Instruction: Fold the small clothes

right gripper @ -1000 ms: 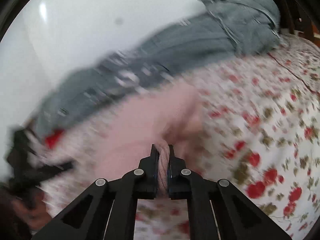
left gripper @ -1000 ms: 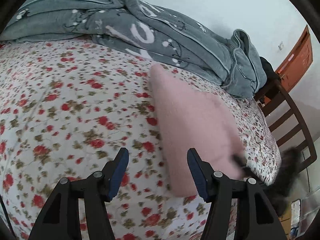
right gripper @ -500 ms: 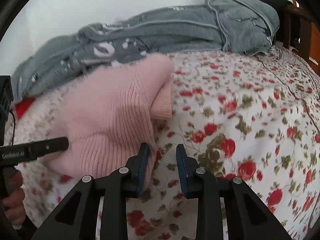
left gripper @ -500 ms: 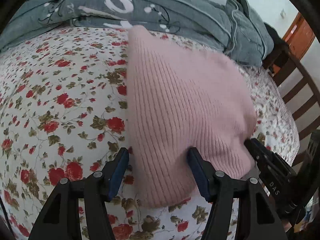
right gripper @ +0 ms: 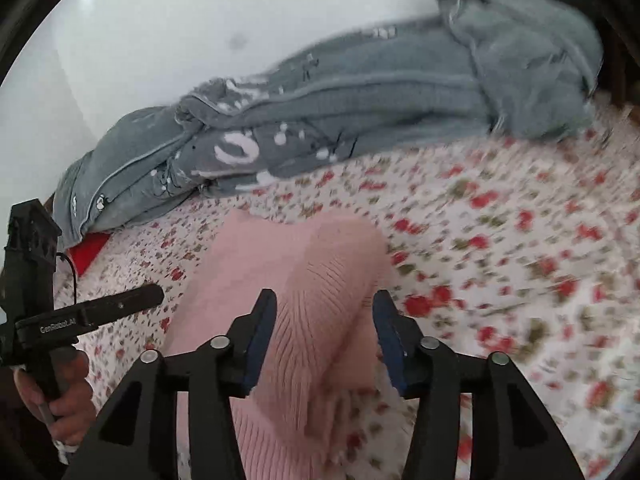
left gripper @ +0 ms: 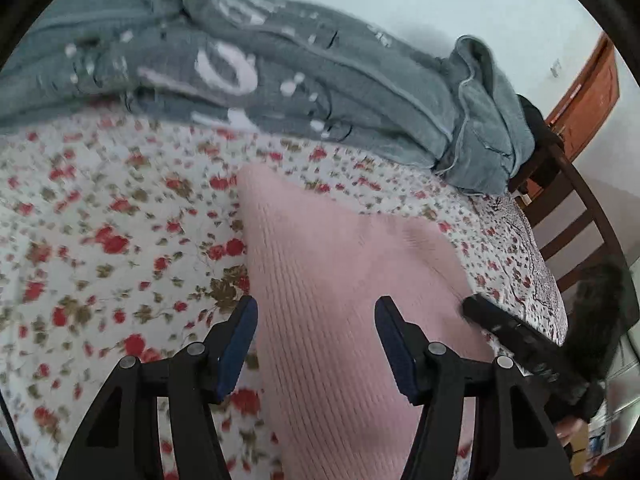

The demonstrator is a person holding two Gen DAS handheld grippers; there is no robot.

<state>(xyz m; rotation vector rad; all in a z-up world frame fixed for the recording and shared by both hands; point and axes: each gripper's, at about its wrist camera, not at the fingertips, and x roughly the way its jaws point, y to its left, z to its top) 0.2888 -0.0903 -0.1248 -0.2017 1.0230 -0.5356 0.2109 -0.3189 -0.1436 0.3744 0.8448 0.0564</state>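
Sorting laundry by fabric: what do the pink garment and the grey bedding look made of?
The pink garment looks like soft ribbed knit, wool or acrylic: fine parallel ribs show. The grey bedding looks like plush matte fleece, fuzzy with piped edges, though blurred.

One pink knitted garment [left gripper: 344,304] lies on one bed [left gripper: 100,216] with a flowered sheet, and one grey blanket [left gripper: 304,92] is heaped along the far edge. Two claws appear, the left claw [left gripper: 316,344] and the right claw [right gripper: 326,330], each with two fingers. One wooden chair [left gripper: 576,216] and one brown door [left gripper: 588,100] stand beside the bed.
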